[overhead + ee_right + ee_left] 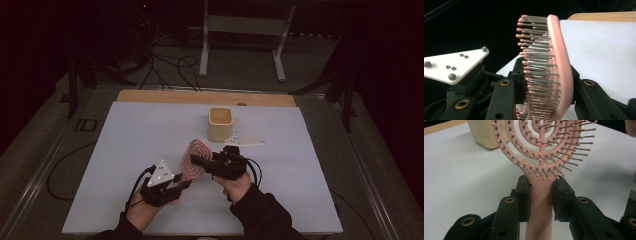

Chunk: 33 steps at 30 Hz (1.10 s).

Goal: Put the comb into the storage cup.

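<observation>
Forearms in dark sleeves come in from the near edge of the white table cover [150, 130], and you hold a black two-jaw gripper in each hand. Your left gripper [183, 183] sits nearest, left of centre, with a grey three-cornered plate on top. Its jaws are clamped on the smooth handle of the pink plastic hairbrush with a round open-ring head [194, 159]; in the left gripper view the two black pads press the handle [540, 202] from both sides just below the head, and the bristles [564, 147] with their small pink tips face the camera.

Your right gripper [196, 161] lies just to the right and a little farther, pointing left across the table. Its jaws are closed on the brush head: in the right gripper view the left pad meets the bristle side, the right pad backs the curved pink rim [560, 65], and the head stands edge-on between them. Your left gripper's plate [454, 63] shows at the left of that view. So the brush is held off the table by both tools, handle towards you, head tilted up and away.

Farther back, right of centre, a cream square-mouthed cup [220, 123] stands upright on the cover. A flat pale three-cornered piece [244, 141] lies just beside its near right corner. Beyond the cover a strip of bare wooden table edge [165, 96] runs along the far side.
</observation>
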{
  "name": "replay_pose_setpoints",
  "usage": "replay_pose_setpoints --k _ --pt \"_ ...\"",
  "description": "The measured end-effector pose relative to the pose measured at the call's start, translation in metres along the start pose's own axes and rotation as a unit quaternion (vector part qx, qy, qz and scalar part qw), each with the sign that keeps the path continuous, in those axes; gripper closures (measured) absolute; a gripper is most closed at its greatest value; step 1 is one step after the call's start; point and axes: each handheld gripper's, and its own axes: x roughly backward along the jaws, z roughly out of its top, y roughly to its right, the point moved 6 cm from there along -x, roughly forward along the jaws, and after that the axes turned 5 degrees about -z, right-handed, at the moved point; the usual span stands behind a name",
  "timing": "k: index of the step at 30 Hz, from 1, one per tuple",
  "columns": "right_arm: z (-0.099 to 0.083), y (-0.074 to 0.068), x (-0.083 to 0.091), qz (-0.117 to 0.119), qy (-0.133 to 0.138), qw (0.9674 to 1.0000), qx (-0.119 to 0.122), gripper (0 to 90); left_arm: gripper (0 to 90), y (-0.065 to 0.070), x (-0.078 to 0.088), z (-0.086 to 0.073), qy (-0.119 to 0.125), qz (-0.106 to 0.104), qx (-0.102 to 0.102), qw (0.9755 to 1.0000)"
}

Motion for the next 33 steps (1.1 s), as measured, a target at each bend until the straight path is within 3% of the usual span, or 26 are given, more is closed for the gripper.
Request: replay_pose_setpoints --k 4,11,16,21,25,28,30,33 --pt "0.002 0.0 -0.001 -0.002 0.004 1.0 0.005 64.9 66.4 0.0 -0.001 0.0 0.003 -0.007 0.009 0.9999" --pt "0.009 0.0 0.002 -0.008 0.012 0.9997 0.018 64.8 45.8 -0.001 0.0 0.001 0.002 -0.015 0.025 0.9996" --pt "0.013 0.004 0.005 -0.011 0.015 0.9995 0.024 64.8 33.7 -0.004 0.005 0.003 0.001 -0.01 0.026 0.9996" --pt "0.017 0.007 0.01 -0.012 0.019 0.9993 0.031 64.8 18.8 -0.006 0.008 0.002 0.0 -0.005 0.019 0.9998" --pt "0.021 0.011 0.014 -0.018 0.023 0.999 0.034 64.8 15.4 -0.009 0.01 0.001 0.002 -0.011 0.02 0.9997" --pt "0.024 0.014 0.017 -0.019 0.026 0.9987 0.039 64.8 7.8 -0.011 0.011 -0.001 0.004 -0.014 0.017 0.9998" --pt "0.026 0.016 0.019 -0.021 0.028 0.9985 0.041 64.8 4.3 -0.013 0.012 -0.003 -0.002 -0.001 0.006 1.0" --pt "0.027 0.018 0.022 -0.023 0.029 0.9982 0.048 64.8 4.1 -0.015 0.015 -0.006 -0.002 -0.004 0.002 1.0"
